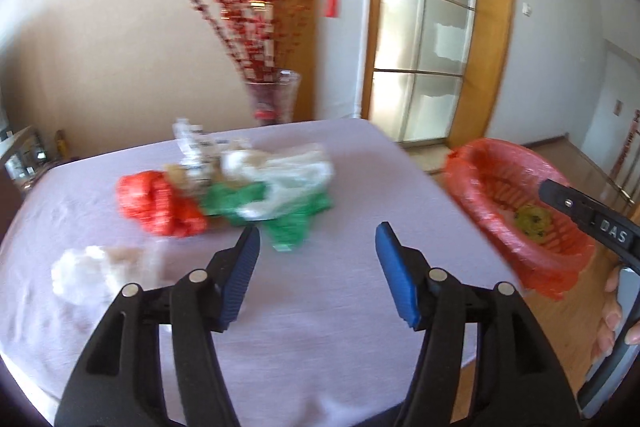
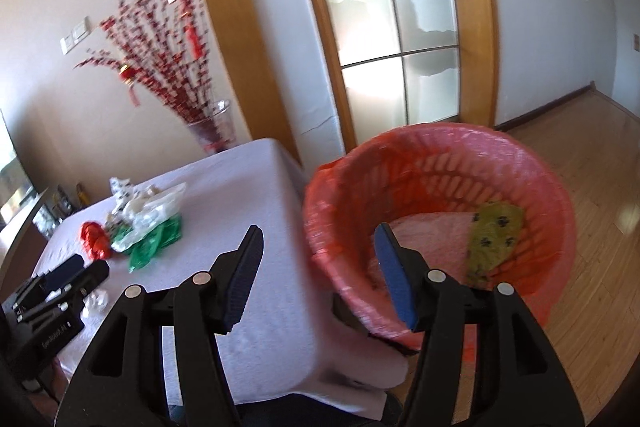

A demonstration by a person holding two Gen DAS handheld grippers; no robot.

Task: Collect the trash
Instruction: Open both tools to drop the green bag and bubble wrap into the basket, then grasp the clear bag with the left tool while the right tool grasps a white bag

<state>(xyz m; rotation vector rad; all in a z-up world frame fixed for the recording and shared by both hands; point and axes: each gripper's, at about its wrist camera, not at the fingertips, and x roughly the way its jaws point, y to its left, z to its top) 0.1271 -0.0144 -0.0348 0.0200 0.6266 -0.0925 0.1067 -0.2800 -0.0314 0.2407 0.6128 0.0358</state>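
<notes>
A heap of trash lies on the white-clothed table [image 1: 304,307]: a red bag [image 1: 156,203], a green bag [image 1: 288,219], a white bag [image 1: 288,175] and printed wrappers [image 1: 196,143]. Crumpled white tissue [image 1: 88,271] lies nearer, to the left. My left gripper [image 1: 318,247] hovers open over the cloth, short of the heap, with nothing between its fingers. My right gripper [image 2: 318,247] stands open and empty at the table's right edge, in front of a red-lined bin [image 2: 440,219]. A green wrapper [image 2: 494,239] lies inside the bin.
A glass vase of red berry branches [image 1: 272,99] stands behind the table's far edge. The bin [image 1: 516,203] sits beside the table's right corner on a wooden floor [image 2: 592,179]. A hand [image 1: 610,311] holds the right gripper's handle. A glass-paned door [image 2: 392,39] is behind.
</notes>
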